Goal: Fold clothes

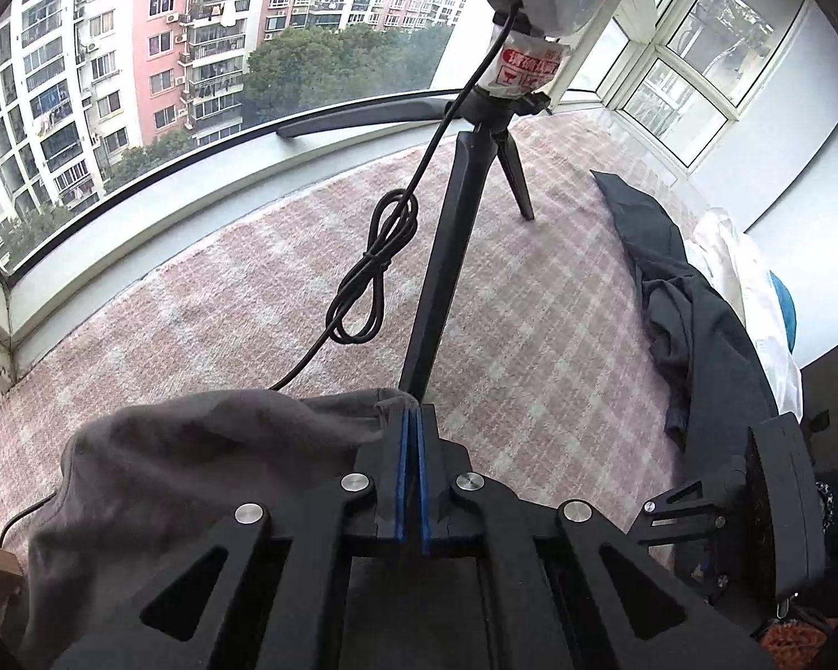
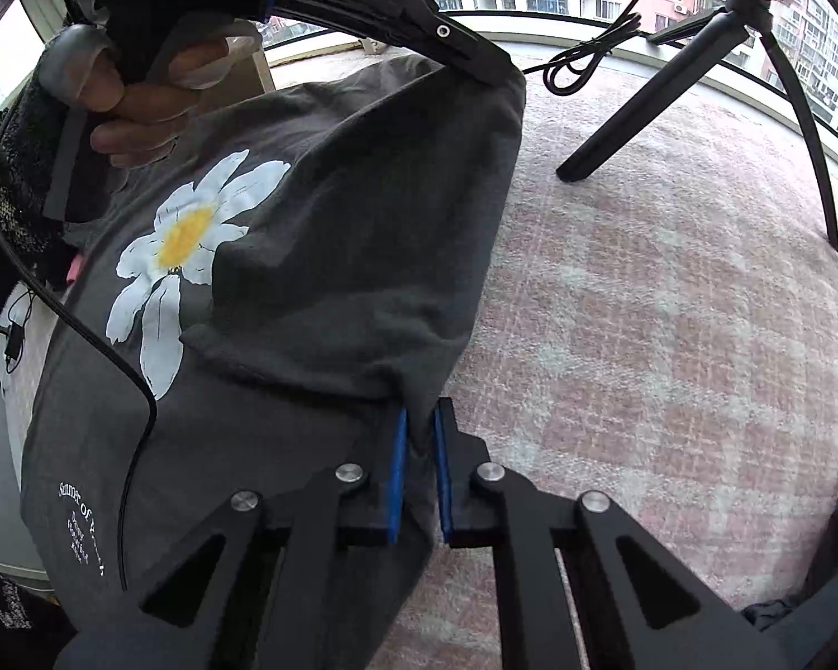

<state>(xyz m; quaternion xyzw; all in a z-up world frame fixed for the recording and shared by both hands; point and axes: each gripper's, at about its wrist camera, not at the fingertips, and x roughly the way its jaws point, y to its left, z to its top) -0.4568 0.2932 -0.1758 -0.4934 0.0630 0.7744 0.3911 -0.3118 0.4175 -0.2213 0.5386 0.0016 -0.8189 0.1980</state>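
Observation:
A dark grey T-shirt point(image 2: 335, 223) with a white daisy print point(image 2: 184, 234) hangs above a pink checked blanket point(image 2: 670, 335). My right gripper point(image 2: 419, 424) is shut on a fold of the shirt's lower edge, with cloth bunched between the blue pads point(image 2: 398, 458). My left gripper point(image 2: 489, 70), held by a person's hand point(image 2: 139, 106), pinches the shirt's upper corner. In the left wrist view that gripper point(image 1: 410, 416) is shut, its blue pads nearly touching, and the grey shirt point(image 1: 195, 474) trails off to the left from its tips.
A black tripod point(image 1: 447, 234) stands on the blanket point(image 1: 251, 290) just ahead, with a looped black cable point(image 1: 374, 279) beside it. A dark crumpled garment point(image 1: 693, 324) and a white one point(image 1: 737, 268) lie at the right. A curved window point(image 1: 139, 84) bounds the far side.

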